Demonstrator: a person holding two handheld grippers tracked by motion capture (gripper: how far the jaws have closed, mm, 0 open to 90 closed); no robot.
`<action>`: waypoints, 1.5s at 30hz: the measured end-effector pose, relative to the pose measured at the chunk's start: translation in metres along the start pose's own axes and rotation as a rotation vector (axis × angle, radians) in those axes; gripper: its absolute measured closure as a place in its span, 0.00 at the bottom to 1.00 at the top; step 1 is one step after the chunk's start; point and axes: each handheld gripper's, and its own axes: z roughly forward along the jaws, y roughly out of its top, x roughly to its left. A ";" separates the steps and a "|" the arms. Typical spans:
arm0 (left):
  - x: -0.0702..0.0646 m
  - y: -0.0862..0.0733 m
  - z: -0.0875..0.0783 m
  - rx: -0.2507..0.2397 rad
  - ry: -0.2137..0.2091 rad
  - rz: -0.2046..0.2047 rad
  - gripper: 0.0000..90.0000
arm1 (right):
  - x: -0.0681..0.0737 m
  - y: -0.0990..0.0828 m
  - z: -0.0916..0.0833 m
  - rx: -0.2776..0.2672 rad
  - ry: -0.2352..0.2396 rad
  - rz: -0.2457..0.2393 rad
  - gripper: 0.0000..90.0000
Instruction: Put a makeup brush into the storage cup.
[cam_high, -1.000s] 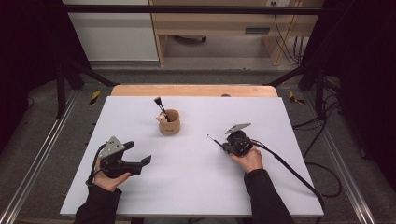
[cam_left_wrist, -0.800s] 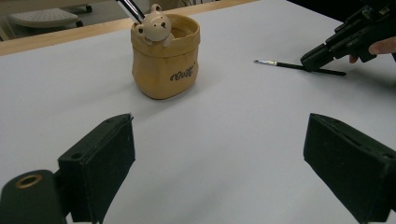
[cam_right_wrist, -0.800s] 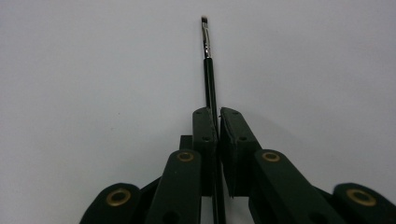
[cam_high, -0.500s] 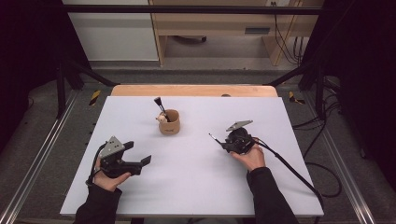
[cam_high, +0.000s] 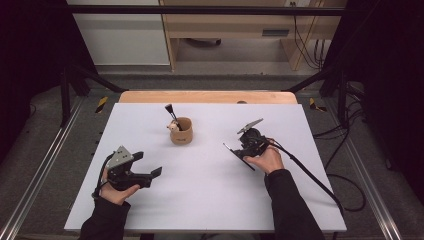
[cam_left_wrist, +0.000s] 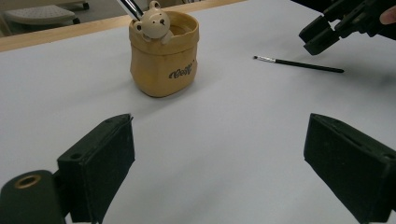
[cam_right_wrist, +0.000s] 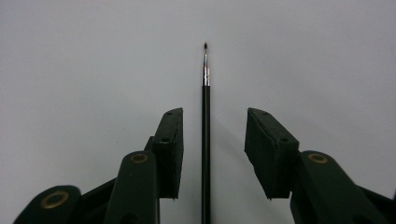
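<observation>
Right gripper (cam_right_wrist: 212, 154): jaws released, just been opening; brush (cam_right_wrist: 205, 140) lies between them, untouched, on the worktop (cam_right_wrist: 70, 70)
Left gripper (cam_left_wrist: 219, 163): jaws released; cup (cam_left_wrist: 163, 56) ahead

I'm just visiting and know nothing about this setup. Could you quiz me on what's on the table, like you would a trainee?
1. True or false: the thin black brush lies flat on the white table, untouched, between the right gripper jaws.
2. What pokes out of the tan cup? A) a spoon B) a bear figure and a brush handle C) nothing
3. Fill in: the left gripper is ____, with nothing between its jaws.

Key
1. True; the jaws have just been opening and neither pad touches the brush.
2. B
3. open
</observation>
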 end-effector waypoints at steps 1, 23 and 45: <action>0.000 0.000 0.000 0.000 0.000 0.000 0.09 | 0.000 0.000 0.001 0.008 0.002 0.002 0.65; 0.000 0.000 0.000 0.005 -0.007 0.001 0.09 | 0.003 -0.005 0.019 0.154 0.018 -0.051 0.86; -0.001 0.001 0.000 0.002 -0.011 0.000 0.09 | 0.004 -0.006 0.019 0.164 0.015 -0.032 0.95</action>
